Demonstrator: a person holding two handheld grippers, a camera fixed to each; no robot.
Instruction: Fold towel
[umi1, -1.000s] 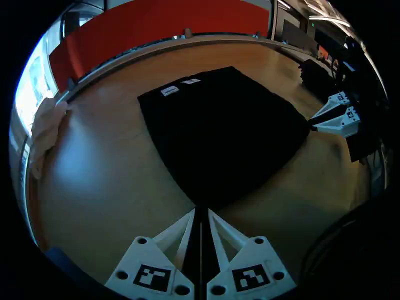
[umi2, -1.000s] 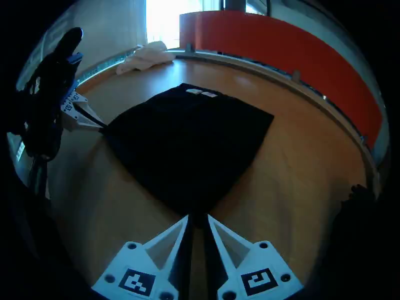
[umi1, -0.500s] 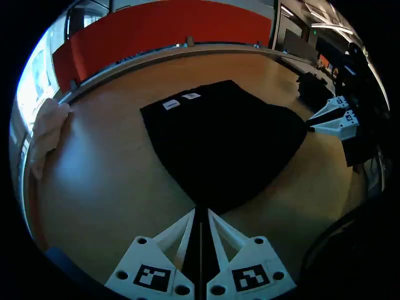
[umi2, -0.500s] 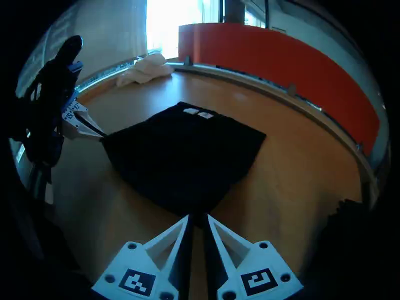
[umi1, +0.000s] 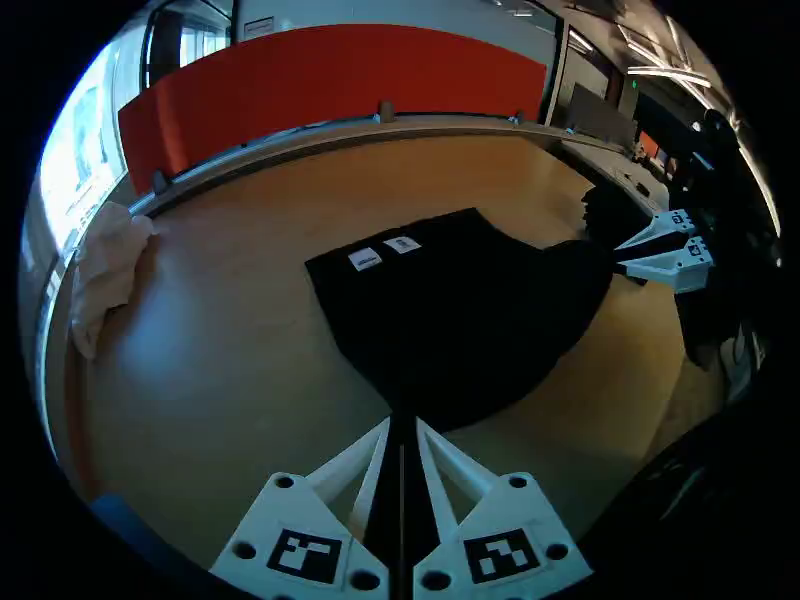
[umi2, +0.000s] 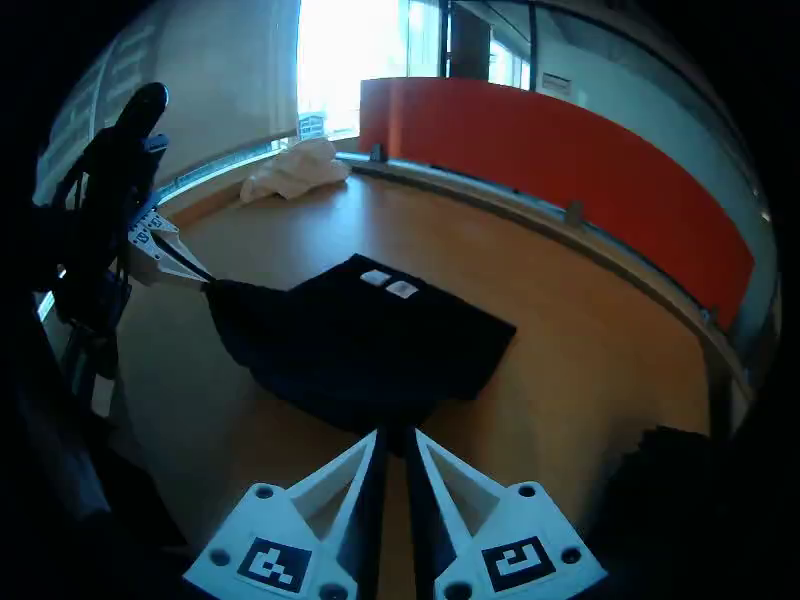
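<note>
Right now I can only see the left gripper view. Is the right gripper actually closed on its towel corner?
Observer: Yes. In the right gripper view, the right gripper is shut on the near corner of the black towel.
Operator: And mine, seen from the side?
Observer: The left gripper pinches the other corner, raised off the table.
Operator: Is the edge between them taut?
Observer: No, from that side it sags below the left gripper.
</note>
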